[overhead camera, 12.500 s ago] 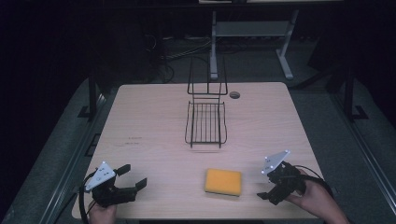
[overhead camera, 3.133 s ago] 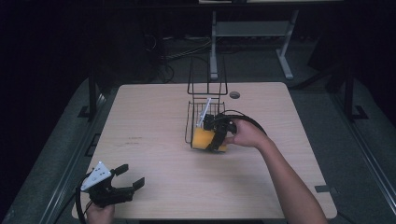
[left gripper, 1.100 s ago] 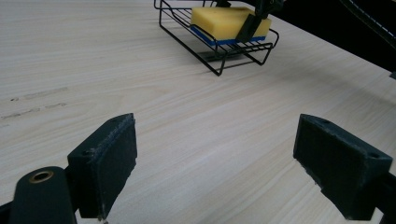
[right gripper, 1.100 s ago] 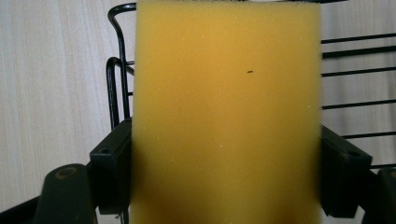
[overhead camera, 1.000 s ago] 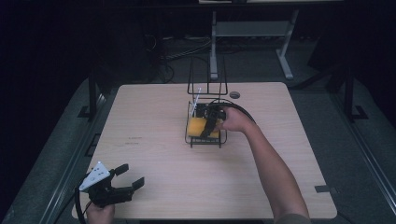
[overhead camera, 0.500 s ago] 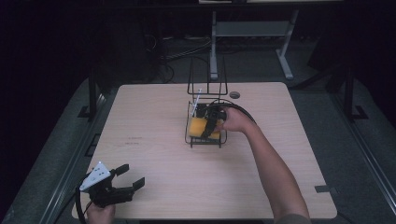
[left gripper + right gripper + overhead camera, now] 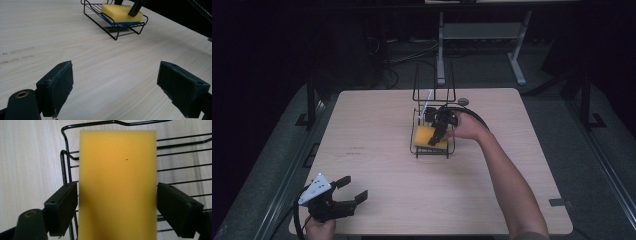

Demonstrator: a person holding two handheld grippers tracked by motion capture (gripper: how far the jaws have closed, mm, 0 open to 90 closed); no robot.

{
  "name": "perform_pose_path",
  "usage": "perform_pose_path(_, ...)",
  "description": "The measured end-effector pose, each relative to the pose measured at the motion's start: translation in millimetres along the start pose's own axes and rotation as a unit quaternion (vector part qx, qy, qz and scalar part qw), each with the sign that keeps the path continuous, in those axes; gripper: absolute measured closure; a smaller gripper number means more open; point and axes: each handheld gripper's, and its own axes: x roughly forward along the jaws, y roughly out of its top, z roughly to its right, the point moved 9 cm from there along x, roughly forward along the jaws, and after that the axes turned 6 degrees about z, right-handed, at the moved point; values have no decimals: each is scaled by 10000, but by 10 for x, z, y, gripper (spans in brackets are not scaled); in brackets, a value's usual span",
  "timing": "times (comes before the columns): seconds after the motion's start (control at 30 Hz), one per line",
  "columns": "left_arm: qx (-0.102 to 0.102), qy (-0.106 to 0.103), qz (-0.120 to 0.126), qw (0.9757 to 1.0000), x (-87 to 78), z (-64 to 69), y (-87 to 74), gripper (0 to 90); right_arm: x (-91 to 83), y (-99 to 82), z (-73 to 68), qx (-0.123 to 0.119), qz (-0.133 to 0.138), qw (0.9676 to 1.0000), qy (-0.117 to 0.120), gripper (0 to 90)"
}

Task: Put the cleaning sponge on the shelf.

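The sponge (image 7: 428, 136) lies flat in the wire rack (image 7: 432, 150), yellow face up and a blue layer beneath, toward the rack's near-left part. My right gripper (image 7: 116, 210) is over the rack with the sponge between its jaws; the pads sit right at its two long sides, and I cannot tell whether they press it or stand just off. The rack stands on the table (image 7: 377, 125). My left gripper (image 7: 120, 87), spread wide and holding nothing, rests well apart from the rack.
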Motion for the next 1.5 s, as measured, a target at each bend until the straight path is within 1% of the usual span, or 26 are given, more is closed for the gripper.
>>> perform_pose_path(0.1, 5, 1, -7, 10000, 3, 2, 0, 128, -15, -16, -7, 17, -54, 10000, -7, 183)
perform_pose_path(0.23, 15, 4, -5, 10000, 3, 3, 1, 128, -93, -16, -10, 5, -39, 9999, -117, 182)
perform_pose_path(0.37, 21, -6, -5, 10000, 7, 13, 3, 128, -139, -4, -30, -23, -5, 9999, -114, 184)
perform_pose_path(0.5, 31, -8, -12, 10000, 8, 14, 3, 128, -148, 5, -52, -49, 24, 9999, -102, 183)
perform_pose_path(0.7, 41, -3, -26, 10000, 1, 13, 2, 128, -184, 47, -127, -128, 33, 9999, -84, 184)
perform_pose_path(0.77, 44, -3, -25, 10000, 2, 13, 2, 128, -192, 52, -132, -148, 28, 9998, -97, 185)
perform_pose_path(0.87, 47, 2, -28, 10000, 0, 12, 1, 128, -209, 77, -191, -183, 42, 9998, -72, 186)
perform_pose_path(0.93, 52, 4, -29, 10000, 0, 13, 0, 128, -207, 75, -217, -180, -6, 9998, -76, 185)
perform_pose_path(1.03, 39, 2, -17, 10000, 0, 18, 1, 128, -210, 79, -235, -163, 1, 9998, -63, 185)
perform_pose_path(1.1, 32, 1, -4, 10000, 1, 20, 3, 128, -211, 84, -254, -169, 44, 9998, -52, 185)
perform_pose_path(1.13, 40, 4, -16, 10000, 1, 19, 2, 128, -203, 82, -279, -159, 91, 9998, -3, 185)
perform_pose_path(1.23, 56, 3, -27, 10000, 4, 19, 0, 128, -197, 67, -309, -211, 117, 9997, 2, 185)
perform_pose_path(1.4, 67, -4, -32, 10000, 8, 25, 0, 128, -200, 61, -384, -224, 3, 9997, -9, 181)
perform_pose_path(1.5, 44, -2, -18, 10000, 10, 28, 2, 128, -207, 85, -421, -275, 26, 9996, 0, 181)
